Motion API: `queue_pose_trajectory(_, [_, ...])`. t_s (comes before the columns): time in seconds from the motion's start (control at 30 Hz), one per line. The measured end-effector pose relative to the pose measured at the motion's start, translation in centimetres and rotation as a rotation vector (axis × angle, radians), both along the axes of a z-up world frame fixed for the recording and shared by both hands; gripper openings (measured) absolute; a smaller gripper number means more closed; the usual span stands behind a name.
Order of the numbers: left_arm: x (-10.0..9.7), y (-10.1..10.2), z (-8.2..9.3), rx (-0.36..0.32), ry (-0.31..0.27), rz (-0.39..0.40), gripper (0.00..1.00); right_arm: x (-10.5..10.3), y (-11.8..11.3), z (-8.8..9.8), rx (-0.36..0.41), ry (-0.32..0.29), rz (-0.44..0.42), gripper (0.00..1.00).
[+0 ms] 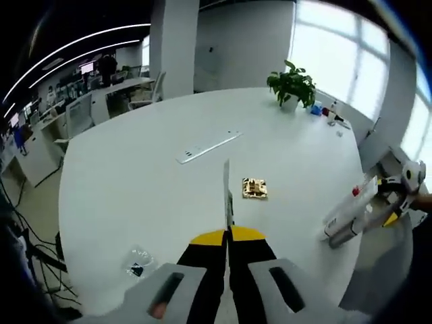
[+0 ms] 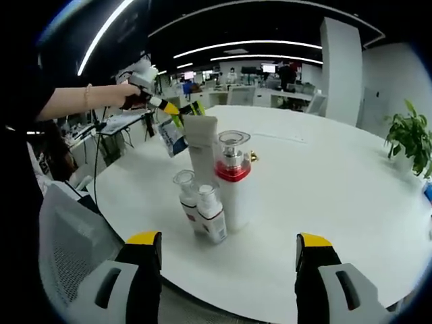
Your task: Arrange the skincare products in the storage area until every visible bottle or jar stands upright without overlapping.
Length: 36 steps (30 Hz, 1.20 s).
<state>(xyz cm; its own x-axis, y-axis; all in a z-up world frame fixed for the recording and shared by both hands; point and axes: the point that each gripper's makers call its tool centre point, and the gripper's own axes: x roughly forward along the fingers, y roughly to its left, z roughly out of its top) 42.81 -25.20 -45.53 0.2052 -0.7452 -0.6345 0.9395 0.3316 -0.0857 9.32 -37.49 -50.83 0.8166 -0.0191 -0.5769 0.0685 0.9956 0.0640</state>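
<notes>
On the white round table (image 2: 324,202) stands a tight cluster: a tall white tube (image 2: 202,152), a white bottle with a red band and clear cap (image 2: 233,185), and two small clear-capped bottles (image 2: 184,196) (image 2: 212,212), all upright. My right gripper (image 2: 228,251) is open just in front of them, with nothing between its jaws. A hand holds my left gripper (image 2: 177,113) beyond the cluster, shut on a flat packet (image 2: 171,137). In the left gripper view that packet (image 1: 227,192) shows edge-on, rising from the left gripper (image 1: 228,234). The right gripper (image 1: 364,212) reaches in from the right.
A small gold square item (image 1: 254,188), a white power strip (image 1: 208,145) and a clear plastic bag (image 1: 138,262) lie on the table (image 1: 135,182). A potted plant (image 1: 291,84) stands at the far edge. A grey mesh chair (image 2: 67,256) is near the table's front left.
</notes>
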Motion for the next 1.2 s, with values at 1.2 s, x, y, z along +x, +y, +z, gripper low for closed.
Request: queue_pose_trajectory(1.2, [-15.8, 5.9, 5.2, -0.081, 0.018, -0.267, 0.03, 2.1, 3.4, 4.8, -0.039, -0.162, 0.224, 0.95])
